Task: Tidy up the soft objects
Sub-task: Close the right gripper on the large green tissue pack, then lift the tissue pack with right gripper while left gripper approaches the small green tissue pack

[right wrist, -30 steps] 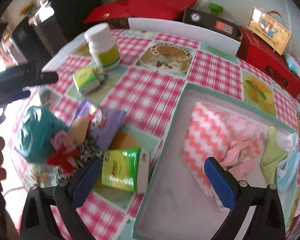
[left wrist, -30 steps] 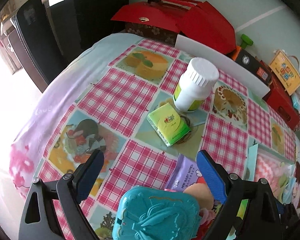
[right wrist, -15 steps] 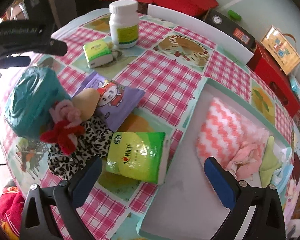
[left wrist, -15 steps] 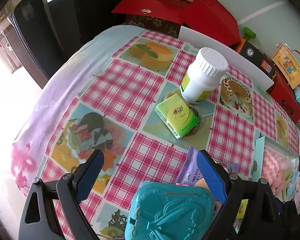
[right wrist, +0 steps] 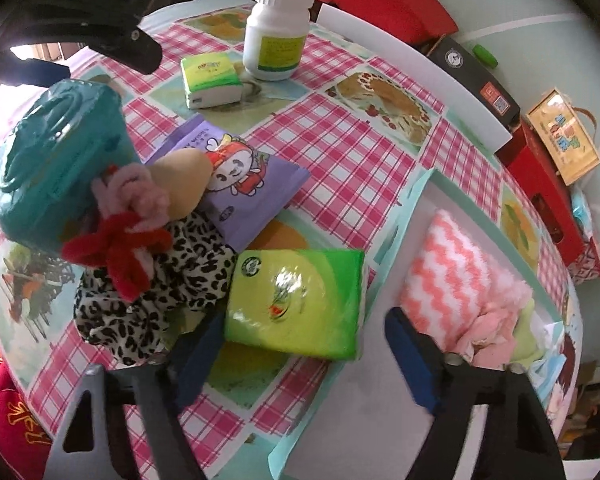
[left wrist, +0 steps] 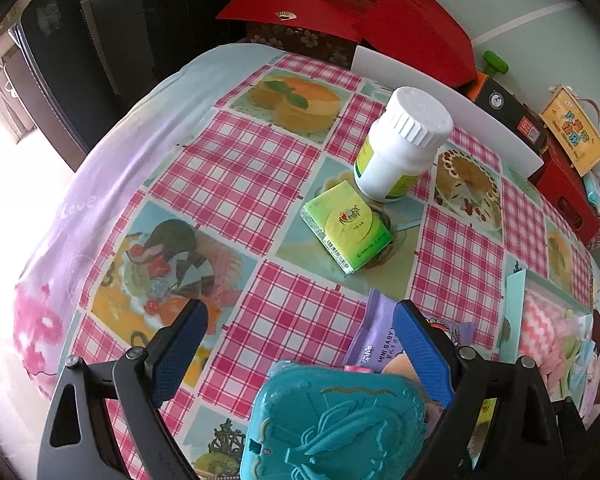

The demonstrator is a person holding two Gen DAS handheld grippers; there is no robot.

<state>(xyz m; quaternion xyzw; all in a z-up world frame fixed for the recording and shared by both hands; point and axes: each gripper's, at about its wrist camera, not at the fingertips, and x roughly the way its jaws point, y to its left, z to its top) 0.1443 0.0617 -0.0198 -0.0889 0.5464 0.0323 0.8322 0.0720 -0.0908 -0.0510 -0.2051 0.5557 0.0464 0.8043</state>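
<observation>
1. Right gripper [right wrist: 300,344], right wrist view: jaws have just been closing, not yet clamped. The large green tissue pack [right wrist: 296,304] sits between the fingers at 12 o'clock, its near edge level with the tips; the left finger [right wrist: 198,354] is close by its near-left corner, the right finger [right wrist: 410,352] stands off over the tray floor. No pad is seen pressing on it.
2. Pack's long axis runs roughly 9-to-3, across the jaw line, so the closing fingers would meet its short ends. My read: this is the next soft thing to go.
3. Tray [right wrist: 380,420] lies at 3 o'clock from the pack, its near-left wall just beside the pack's right end. Inside it at 2 o'clock: coral zigzag cloth [right wrist: 452,268] and bunched pink fabric [right wrist: 496,328].
4. At 10 o'clock from the pack: leopard-print plush [right wrist: 156,280] with red bow, touching the purple wipes pouch [right wrist: 252,184] and the teal case [right wrist: 56,164].
5. Left gripper [left wrist: 300,340], left wrist view: fingers spread wide, nothing held; it hovers above the teal case. Right hand is clearly nearer the pack.
6. Farthest, 12 o'clock: small green tissue pack [right wrist: 210,78], then white bottle [right wrist: 278,36], upright, just apart
</observation>
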